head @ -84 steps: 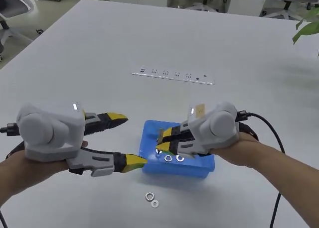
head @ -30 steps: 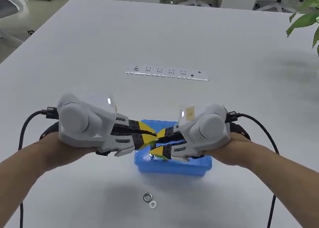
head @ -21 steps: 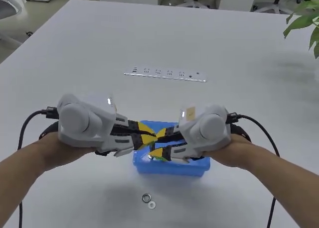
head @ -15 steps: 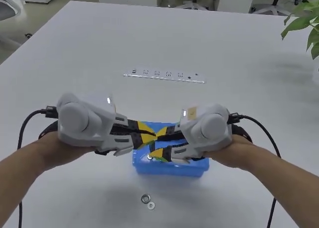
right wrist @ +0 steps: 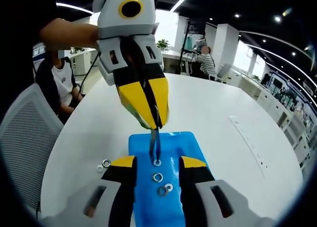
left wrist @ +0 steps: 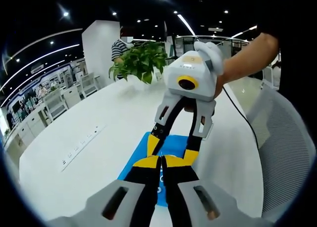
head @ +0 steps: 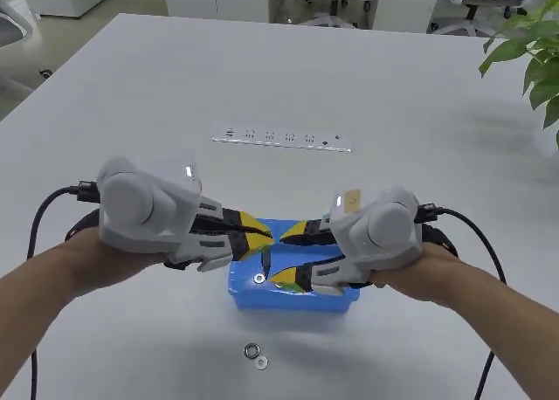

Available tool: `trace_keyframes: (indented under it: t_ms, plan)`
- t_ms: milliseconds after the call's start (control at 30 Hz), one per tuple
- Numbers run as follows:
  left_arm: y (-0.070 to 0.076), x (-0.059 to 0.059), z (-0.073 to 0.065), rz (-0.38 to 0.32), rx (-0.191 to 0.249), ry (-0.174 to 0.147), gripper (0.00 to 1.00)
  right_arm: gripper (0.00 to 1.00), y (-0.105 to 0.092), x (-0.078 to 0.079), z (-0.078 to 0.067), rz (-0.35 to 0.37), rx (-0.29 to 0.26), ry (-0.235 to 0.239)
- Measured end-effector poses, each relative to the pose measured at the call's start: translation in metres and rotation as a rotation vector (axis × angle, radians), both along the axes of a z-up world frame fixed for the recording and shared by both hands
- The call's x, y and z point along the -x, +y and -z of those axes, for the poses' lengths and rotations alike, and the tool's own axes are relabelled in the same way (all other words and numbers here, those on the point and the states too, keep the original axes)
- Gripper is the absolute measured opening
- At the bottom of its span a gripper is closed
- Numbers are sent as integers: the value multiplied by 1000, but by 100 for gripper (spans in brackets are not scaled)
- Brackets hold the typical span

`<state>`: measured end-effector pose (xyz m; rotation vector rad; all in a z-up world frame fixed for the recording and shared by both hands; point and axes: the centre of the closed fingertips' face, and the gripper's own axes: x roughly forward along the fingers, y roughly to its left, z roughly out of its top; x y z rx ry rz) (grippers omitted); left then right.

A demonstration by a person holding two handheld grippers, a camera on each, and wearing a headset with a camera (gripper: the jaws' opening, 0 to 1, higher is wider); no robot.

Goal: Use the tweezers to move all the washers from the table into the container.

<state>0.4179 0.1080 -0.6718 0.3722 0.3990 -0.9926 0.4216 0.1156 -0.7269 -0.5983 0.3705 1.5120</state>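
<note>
**Two loose washers lie on my side of the container**

White table (head: 393, 112) under everything. My left gripper (head: 253, 236): jaws pressed tight on the tweezers (right wrist: 154, 140), which hang tip-down into the blue container (head: 297, 297). My right gripper (head: 290, 256): jaws spread, holding nothing, facing the left one across the container. Tweezer tip meets one washer (right wrist: 157, 162) on the container floor; can't tell if it's pinched or let go. Three more washers (right wrist: 157, 177) lie in there, close together. The two table washers (head: 252, 351) lie flat, touching or nearly so, just outside the near wall, i.e. toward me & a bit to the left-gripper side. So the next pick prob. means lifting the tip over the near wall & drawing it toward me. The left gripper has the tool & is the nearer one. Task approx. two-thirds done by my count.
</note>
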Motion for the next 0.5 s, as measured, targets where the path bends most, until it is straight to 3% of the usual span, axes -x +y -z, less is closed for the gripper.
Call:
trace_keyframes:
  t_ms: [500]
  plan:
    - [-3,9,-13,4,-6,-2,5,45,-31,5,-7,103,-14,16]
